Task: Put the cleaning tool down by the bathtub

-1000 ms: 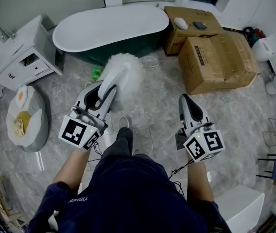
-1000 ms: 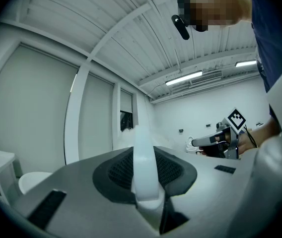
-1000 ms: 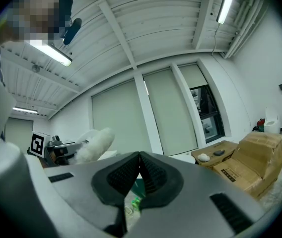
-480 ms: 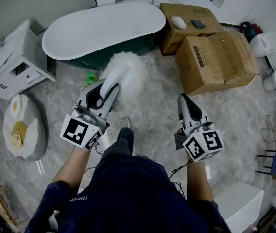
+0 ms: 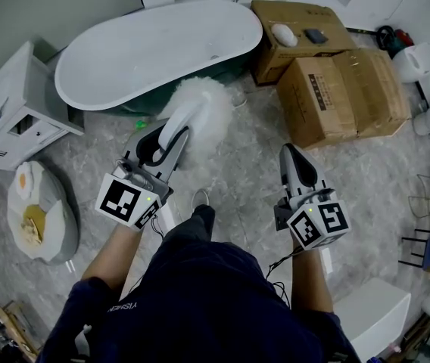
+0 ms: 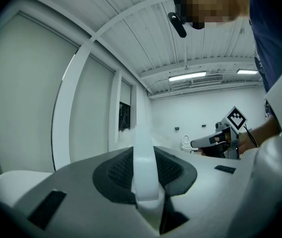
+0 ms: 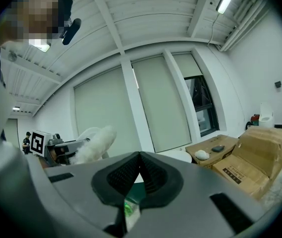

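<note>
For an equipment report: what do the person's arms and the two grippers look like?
The left gripper and right gripper are grey, with tapered jaws and dark ribbed pads. Each carries a white cube with black square markers. A thin dark cable hangs under the right one. The person wears a dark navy short-sleeved shirt.

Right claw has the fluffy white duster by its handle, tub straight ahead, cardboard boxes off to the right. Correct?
One slip: the left claw grips the duster by its handle, not the right claw, which is shut and empty. The head view shows it. The bathtub ahead and boxes to the right are as you say.
</note>
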Available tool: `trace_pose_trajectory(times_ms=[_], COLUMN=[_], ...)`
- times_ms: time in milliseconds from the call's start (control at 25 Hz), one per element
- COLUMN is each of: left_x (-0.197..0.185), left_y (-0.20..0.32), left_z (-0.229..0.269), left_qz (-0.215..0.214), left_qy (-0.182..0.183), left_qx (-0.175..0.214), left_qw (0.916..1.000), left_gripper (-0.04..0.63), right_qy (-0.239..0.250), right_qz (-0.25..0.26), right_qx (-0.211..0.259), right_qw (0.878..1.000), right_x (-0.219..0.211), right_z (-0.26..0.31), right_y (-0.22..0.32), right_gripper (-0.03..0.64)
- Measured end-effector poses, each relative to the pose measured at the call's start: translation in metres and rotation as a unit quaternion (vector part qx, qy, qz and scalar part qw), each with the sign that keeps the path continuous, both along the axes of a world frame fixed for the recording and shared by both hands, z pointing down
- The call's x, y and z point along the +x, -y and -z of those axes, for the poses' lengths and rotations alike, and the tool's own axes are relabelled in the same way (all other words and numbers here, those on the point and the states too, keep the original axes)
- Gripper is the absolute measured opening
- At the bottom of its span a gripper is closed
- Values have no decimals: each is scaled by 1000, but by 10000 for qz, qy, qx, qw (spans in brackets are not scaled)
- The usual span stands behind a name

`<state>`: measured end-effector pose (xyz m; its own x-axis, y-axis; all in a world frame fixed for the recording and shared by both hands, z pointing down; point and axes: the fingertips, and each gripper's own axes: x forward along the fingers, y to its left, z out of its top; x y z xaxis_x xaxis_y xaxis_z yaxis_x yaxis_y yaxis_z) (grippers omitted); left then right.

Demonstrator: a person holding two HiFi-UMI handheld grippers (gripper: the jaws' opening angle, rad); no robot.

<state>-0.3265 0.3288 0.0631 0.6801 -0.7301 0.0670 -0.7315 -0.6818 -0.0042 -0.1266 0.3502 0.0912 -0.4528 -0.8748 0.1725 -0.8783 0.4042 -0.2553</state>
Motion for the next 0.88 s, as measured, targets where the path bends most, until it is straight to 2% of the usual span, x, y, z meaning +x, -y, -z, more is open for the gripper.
trace_pose_trajectory(times_ms=[480,880], left_x=[-6,-2], left_y=[105,157], left_z=[-3,-6], left_qz=[-335,-486], left_qy=[7,38], left_qx=[-12,-32], left_qw=[9994,9988], left_gripper=[107,107], right_qy=[-20,-19], right_qz=[-252,-415], right_qx=[-33,-125], right_qw=[9997,9991], right_x=[-12,-10], right_z=[0,-6], right_y=[93,141], right_gripper=[2,3])
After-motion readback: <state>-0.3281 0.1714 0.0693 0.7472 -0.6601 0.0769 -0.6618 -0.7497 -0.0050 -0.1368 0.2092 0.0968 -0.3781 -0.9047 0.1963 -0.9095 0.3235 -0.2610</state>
